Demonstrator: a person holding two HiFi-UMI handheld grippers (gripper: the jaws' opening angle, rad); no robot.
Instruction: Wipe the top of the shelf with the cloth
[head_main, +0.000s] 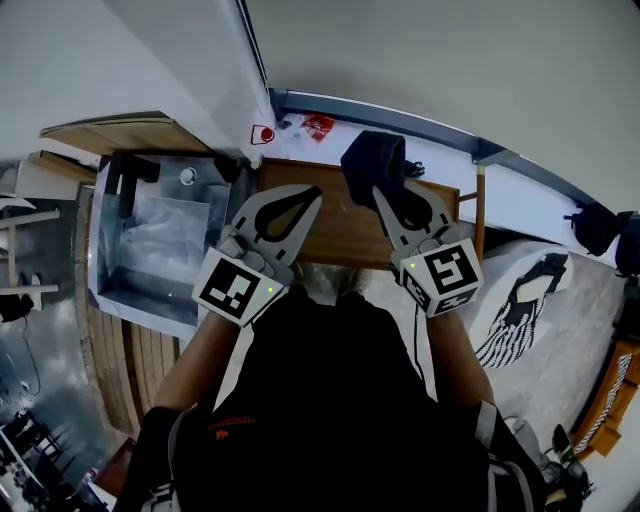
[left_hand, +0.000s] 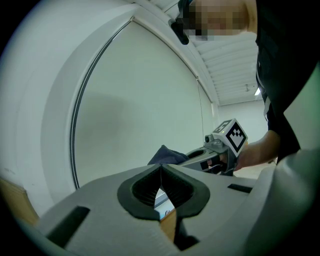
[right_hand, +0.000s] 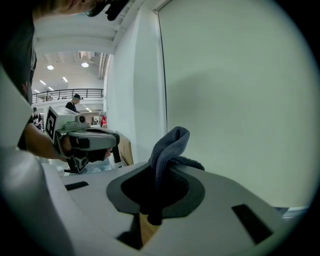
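Above the wooden shelf (head_main: 340, 238), the right gripper (head_main: 390, 198) is clenched on the dark cloth (head_main: 372, 160), bunched over the shelf's far edge. The left gripper (head_main: 306, 200) hangs over the shelf's left part, jaws together, empty.

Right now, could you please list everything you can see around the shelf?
Shelf top: one, brown wood, centre, below both grippers.
Cloth: one, dark blue-grey, bunched above the shelf's far edge.
Bin: one, clear, left of the shelf.
Striped bag: one, black and white, lower right.
Red item: one, small, beyond the shelf.
Left gripper: one, grey, jaws together, empty.
Right gripper: one, grey, clamped on the cloth.
Person's top: one, black, bottom centre.
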